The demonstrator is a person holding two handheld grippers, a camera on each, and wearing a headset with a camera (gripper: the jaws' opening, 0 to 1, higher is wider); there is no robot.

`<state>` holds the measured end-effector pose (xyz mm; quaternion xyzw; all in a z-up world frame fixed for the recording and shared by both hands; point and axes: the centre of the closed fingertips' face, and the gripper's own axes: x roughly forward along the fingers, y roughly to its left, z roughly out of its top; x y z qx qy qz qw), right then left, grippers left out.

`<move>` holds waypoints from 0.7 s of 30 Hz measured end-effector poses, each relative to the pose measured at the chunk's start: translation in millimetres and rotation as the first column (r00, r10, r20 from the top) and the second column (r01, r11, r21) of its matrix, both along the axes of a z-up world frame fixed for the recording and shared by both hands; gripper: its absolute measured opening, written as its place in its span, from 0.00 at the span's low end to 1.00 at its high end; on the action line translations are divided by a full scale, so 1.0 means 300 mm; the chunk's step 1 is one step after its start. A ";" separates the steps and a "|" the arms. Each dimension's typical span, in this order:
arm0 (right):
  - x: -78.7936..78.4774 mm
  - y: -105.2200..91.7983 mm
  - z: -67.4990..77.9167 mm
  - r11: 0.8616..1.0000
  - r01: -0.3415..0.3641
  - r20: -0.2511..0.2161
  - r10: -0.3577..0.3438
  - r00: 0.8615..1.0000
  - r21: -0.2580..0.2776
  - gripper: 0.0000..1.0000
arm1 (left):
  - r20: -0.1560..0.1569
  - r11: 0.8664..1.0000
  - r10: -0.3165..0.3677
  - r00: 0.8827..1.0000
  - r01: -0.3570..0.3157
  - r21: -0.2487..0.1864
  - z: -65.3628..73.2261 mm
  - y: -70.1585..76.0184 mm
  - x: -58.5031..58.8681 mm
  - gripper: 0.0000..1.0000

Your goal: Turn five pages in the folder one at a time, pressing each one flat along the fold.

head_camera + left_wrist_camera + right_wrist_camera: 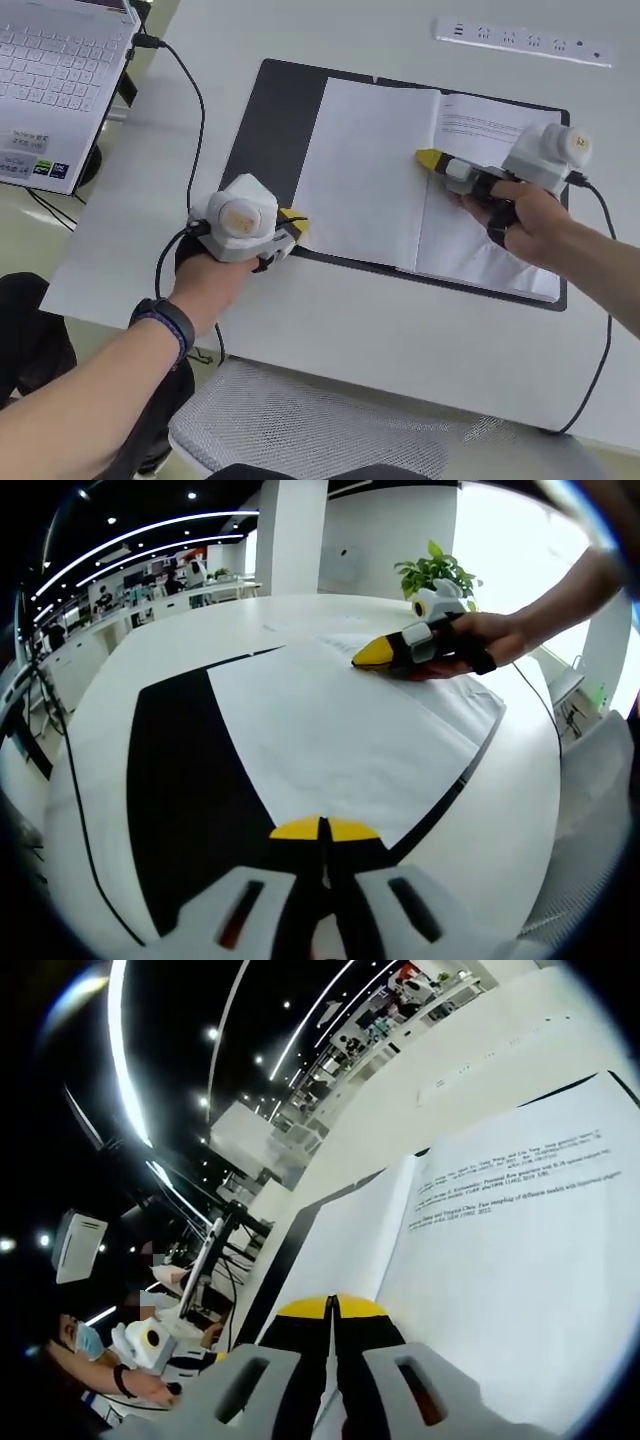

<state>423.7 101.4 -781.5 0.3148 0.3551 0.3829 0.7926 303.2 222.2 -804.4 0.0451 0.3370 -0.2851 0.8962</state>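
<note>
Leftmost, a white laptop [55,60] sits at the far-left corner of the desk [400,330].

Next, my left gripper [293,226]. Its jaws are pinched together with nothing between them. The yellow tips sit at the near edge of the folder [262,130], just beside the lower-left corner of the blank page [370,170].

The folder lies open and flat on the white desk, its black cover bare on the left side. The blank page is left of the fold and the printed page [495,125] right of it, with a few lines of text near its top.

My right gripper [428,158] has its jaws clamped together, empty. The tips point left and lie at the fold, toward the upper part of the pages. They seem to press the paper, though I cannot be sure of contact.

Far right, a power strip [520,42] lies beyond the folder.
</note>
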 end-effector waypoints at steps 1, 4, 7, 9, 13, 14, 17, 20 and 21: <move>0.006 0.001 0.004 1.000 0.004 -0.002 -0.004 1.000 0.005 0.00 | 0.000 1.000 0.001 1.000 -0.001 -0.001 0.001 0.000 0.000 0.00; 0.022 0.006 0.007 1.000 0.009 -0.012 -0.009 1.000 0.016 0.00 | 0.000 1.000 0.006 1.000 -0.006 0.000 0.003 -0.001 0.000 0.00; 0.083 -0.005 -0.016 0.999 0.026 -0.013 -0.025 1.000 0.023 0.00 | 0.000 1.000 0.006 1.000 -0.006 0.001 0.004 -0.001 0.001 0.00; 0.120 -0.015 -0.022 0.998 0.057 -0.023 -0.057 0.998 0.033 0.00 | -0.001 1.000 0.004 1.000 -0.004 0.000 0.004 -0.002 0.002 0.00; 0.188 -0.032 -0.041 0.992 0.116 -0.028 -0.115 0.993 0.056 0.00 | -0.002 1.000 0.000 1.000 0.000 0.000 0.006 -0.003 0.003 0.00; 0.196 -0.031 -0.042 0.991 0.121 -0.028 -0.119 0.992 0.060 0.00 | -0.003 1.000 -0.001 1.000 0.001 0.001 0.006 -0.003 0.003 0.00; 0.241 -0.037 -0.050 0.984 0.158 -0.035 -0.156 0.987 0.077 0.00 | -0.005 1.000 -0.005 1.000 0.005 0.003 0.008 -0.005 0.003 0.00; 0.284 -0.047 -0.063 0.978 0.190 -0.037 -0.188 0.982 0.084 0.00 | -0.006 1.000 -0.003 1.000 0.003 0.000 0.006 -0.004 0.005 0.00; 0.303 -0.052 -0.070 0.973 0.212 -0.047 -0.209 0.977 0.091 0.00 | -0.006 1.000 -0.002 1.000 0.002 0.000 0.004 -0.004 0.007 0.00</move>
